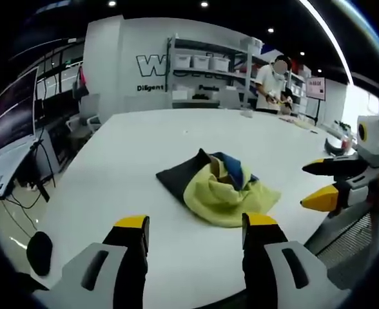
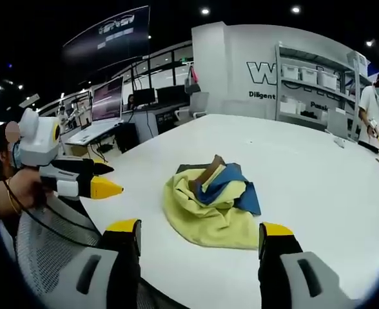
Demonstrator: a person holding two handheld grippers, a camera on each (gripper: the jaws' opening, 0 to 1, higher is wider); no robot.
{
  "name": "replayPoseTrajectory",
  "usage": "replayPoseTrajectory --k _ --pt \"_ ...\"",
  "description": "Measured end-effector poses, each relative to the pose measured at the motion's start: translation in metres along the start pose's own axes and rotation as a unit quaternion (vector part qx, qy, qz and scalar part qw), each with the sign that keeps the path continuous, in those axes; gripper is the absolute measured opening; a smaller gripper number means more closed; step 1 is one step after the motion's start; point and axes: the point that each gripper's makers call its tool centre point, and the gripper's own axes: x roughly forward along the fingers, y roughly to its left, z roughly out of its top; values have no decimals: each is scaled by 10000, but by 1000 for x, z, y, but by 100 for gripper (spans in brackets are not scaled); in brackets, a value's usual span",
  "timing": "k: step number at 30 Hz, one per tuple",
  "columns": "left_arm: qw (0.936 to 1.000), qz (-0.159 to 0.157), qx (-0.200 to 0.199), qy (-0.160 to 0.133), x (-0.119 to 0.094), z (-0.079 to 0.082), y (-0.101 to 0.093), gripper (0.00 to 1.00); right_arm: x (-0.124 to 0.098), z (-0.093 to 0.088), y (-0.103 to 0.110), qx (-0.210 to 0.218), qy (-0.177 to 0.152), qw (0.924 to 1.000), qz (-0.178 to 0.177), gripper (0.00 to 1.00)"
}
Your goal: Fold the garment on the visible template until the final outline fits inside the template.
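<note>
We see a big white table (image 1: 144, 148) with lots of bare, smooth room all around, and the garment (image 1: 225, 187) lies in a soft, crumpled heap near the edge closest to us. It is a yellow, fuzzy-looking cloth with blue folds bunched on top, and it rests partly on a flat dark template (image 1: 180, 174) that pokes out from under it. Our left hand-held gripper (image 1: 196, 241) and right hand-held gripper (image 2: 199, 248) both hang over the near edge with jaws spread wide, holding nothing, apart from the cloth.
</note>
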Motion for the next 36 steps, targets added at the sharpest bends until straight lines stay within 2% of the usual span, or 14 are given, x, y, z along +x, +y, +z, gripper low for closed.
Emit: replayPoseTrajectory --k 16,31,36 --pt "10000 -1 62 78 1 -3 0 56 0 -1 -1 -12 39 10000 -4 72" --pt "10000 3 -26 -6 0 0 1 56 1 -2 -1 9 64 10000 -12 71" --pt "9999 -53 -85 51 1 -2 0 56 1 -2 -1 14 64 10000 12 72"
